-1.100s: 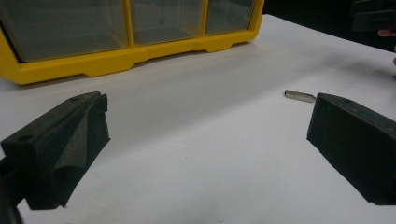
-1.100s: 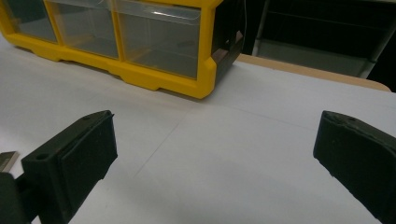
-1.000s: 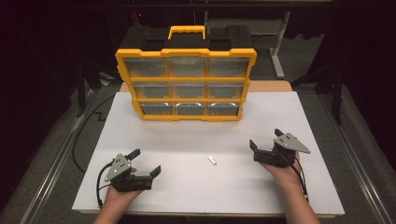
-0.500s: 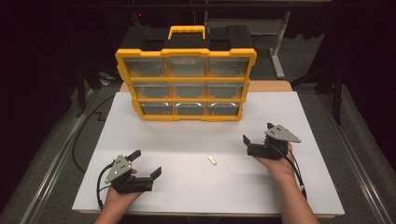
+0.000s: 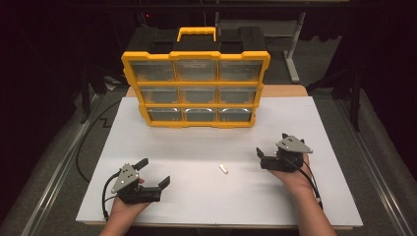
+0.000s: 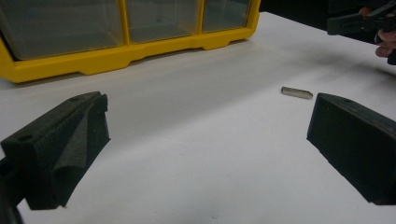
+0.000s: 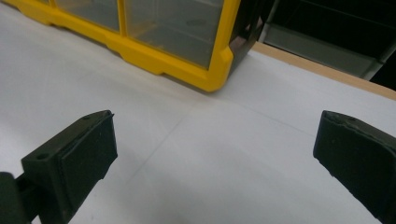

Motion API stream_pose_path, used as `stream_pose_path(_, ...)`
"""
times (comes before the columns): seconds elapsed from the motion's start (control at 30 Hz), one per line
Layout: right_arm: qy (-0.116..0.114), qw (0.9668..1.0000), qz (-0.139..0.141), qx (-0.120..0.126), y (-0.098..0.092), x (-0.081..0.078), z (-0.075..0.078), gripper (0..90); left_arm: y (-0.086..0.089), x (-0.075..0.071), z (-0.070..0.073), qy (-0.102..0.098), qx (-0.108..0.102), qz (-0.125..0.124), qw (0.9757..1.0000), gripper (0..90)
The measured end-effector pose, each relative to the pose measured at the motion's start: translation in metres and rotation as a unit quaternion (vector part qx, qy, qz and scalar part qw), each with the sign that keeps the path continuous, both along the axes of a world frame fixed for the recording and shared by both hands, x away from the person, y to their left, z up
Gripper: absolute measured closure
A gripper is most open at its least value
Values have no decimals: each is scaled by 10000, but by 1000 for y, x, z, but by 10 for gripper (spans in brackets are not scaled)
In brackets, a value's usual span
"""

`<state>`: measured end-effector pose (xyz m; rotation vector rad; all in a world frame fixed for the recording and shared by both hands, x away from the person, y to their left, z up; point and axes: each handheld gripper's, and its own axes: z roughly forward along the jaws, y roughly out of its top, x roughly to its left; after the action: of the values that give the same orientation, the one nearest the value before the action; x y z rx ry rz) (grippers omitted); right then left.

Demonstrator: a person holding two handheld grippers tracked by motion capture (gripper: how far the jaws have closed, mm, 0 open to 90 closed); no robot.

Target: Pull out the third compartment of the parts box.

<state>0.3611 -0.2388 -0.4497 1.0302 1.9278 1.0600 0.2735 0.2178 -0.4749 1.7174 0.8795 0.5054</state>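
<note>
A small pale metal pin [image 5: 223, 168] lies on the white tabletop [image 5: 206, 201] between my two grippers. My left gripper [image 5: 154, 171] rests at the front left, open and empty. In the left gripper view the pin [image 6: 297, 92] lies just beyond the right jaw, ahead of the left gripper [image 6: 208, 140]. My right gripper [image 5: 272, 146] hovers open to the right of the pin, held in a hand. In the right gripper view, the right gripper [image 7: 210, 158] has only bare table between its jaws.
A yellow organizer case [image 5: 195, 88] with clear drawers and a black back stands upright at the far middle of the table. Its lower right corner [image 7: 205, 70] is ahead of the right gripper. Cables trail from both grippers. Dark floor surrounds the table.
My right gripper has moved left, toward the pin, and a little farther from the table's front edge. The left gripper and the pin have stayed put.
</note>
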Motion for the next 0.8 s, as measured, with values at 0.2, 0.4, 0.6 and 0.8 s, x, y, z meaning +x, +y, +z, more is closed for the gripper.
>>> stream_pose_path(0.2,67,9986,85,-508,-1,-5,-7,0,-1,0,-1,6,74,-21,10000,2)
stream_pose_path(0.4,82,9940,258,-1059,-1,-11,-12,0,0,1,-1,16,59,-21,10000,1)
stream_pose_path(0.6,62,9880,396,-1493,3,-15,-15,0,0,1,-1,26,51,-29,10000,1)
stream_pose_path(0.8,-150,9803,567,-1889,10,-19,-13,0,0,2,-2,40,71,-42,10000,1)
